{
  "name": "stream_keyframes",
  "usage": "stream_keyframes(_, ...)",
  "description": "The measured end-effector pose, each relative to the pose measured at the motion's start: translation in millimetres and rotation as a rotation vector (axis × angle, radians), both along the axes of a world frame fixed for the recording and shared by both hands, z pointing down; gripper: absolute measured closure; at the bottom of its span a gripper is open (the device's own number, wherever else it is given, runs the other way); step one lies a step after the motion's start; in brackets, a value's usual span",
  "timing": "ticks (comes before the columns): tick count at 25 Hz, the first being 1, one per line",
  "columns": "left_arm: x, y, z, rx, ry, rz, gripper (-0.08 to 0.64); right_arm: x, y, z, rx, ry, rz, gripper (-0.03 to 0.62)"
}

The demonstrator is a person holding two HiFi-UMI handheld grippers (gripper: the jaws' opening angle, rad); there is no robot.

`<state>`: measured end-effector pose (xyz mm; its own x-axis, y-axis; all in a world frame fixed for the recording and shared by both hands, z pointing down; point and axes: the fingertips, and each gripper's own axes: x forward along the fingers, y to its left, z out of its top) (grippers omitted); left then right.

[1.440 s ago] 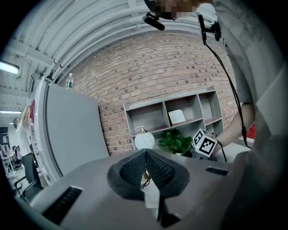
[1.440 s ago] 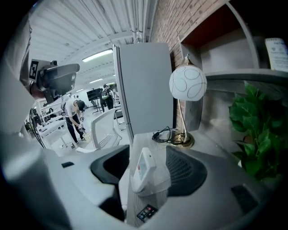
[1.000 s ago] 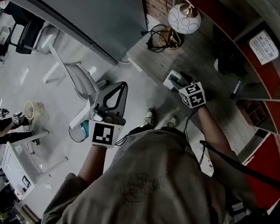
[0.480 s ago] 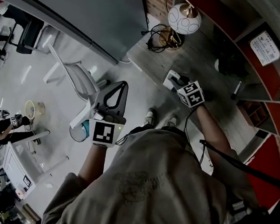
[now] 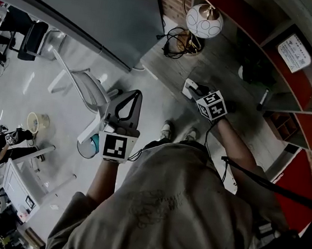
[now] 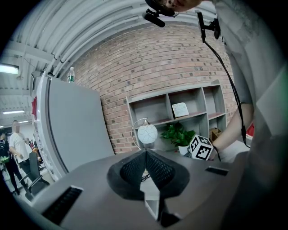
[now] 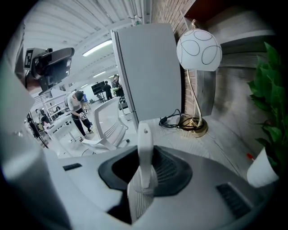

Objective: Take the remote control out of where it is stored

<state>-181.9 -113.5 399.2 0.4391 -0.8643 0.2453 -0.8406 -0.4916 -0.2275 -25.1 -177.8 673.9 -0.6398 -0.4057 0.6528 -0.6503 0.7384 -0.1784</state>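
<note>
Grasping step, by the look of it: right gripper point(image 7: 146, 155) pinching the slim white remote control point(image 7: 144, 139) edge-on, jaws having just been closing onto it, and left gripper point(image 6: 145, 152) pressed together on nothing, well apart to the side. Next, probably, drawing back along the line of the jaws without twisting, with the pinch firm enough to stop the smooth shell sliding; no telling from here what kind of holder, if any, surrounds the near end under the gripper body. Long axis in line with the jaws, far end sticking out ahead of the fingertips, toward the table stretch just left of the globe lamp point(image 7: 199, 49).
</note>
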Motion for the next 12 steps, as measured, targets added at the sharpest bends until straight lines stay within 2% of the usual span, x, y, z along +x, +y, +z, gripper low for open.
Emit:
stream_keyframes(7,-0.5,3.0,0.9,-0.006,0.008,0.001,0.549,-2.5,-3.4,-25.6,0.043,-0.043,0.012,0.500)
stream_keyframes(12,6.3,2.0,-4.0,0.011,0.014,0.026,0.549,-8.6,-0.7,-64.9,0.113,-0.086,-0.017,0.500)
